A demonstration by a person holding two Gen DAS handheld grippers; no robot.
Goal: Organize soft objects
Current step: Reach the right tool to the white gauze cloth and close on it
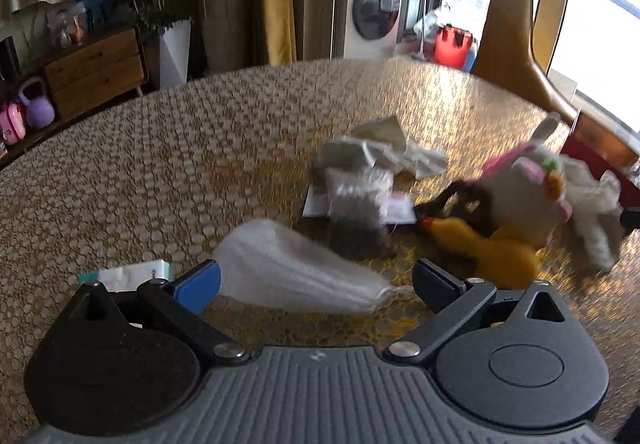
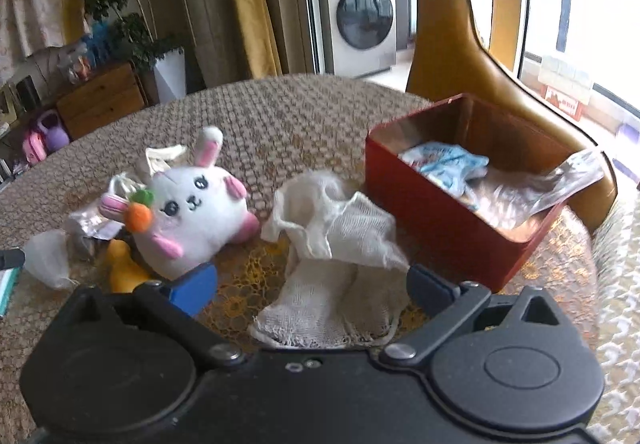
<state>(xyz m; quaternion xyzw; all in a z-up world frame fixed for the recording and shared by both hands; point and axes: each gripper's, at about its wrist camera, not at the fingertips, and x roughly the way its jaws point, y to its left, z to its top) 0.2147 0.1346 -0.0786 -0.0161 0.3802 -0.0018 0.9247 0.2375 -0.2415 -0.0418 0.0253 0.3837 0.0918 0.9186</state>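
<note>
Only the right wrist view shows the red box (image 2: 448, 211) near the tabletop's (image 2: 280, 115) far right edge, holding a blue packet (image 2: 448, 163) and clear plastic. The left view alone shows the crumpled paper (image 1: 384, 147) and small bags (image 1: 356, 199). The left claw (image 1: 316, 280) is spread wide around a white folded mask (image 1: 296, 268), its long axis slanting left-far to right-near. The right claw (image 2: 312, 284) is released, straddling a frayed white gauze cloth (image 2: 336, 244) beside the plush bunny (image 2: 196, 211), which lies tilted.
</note>
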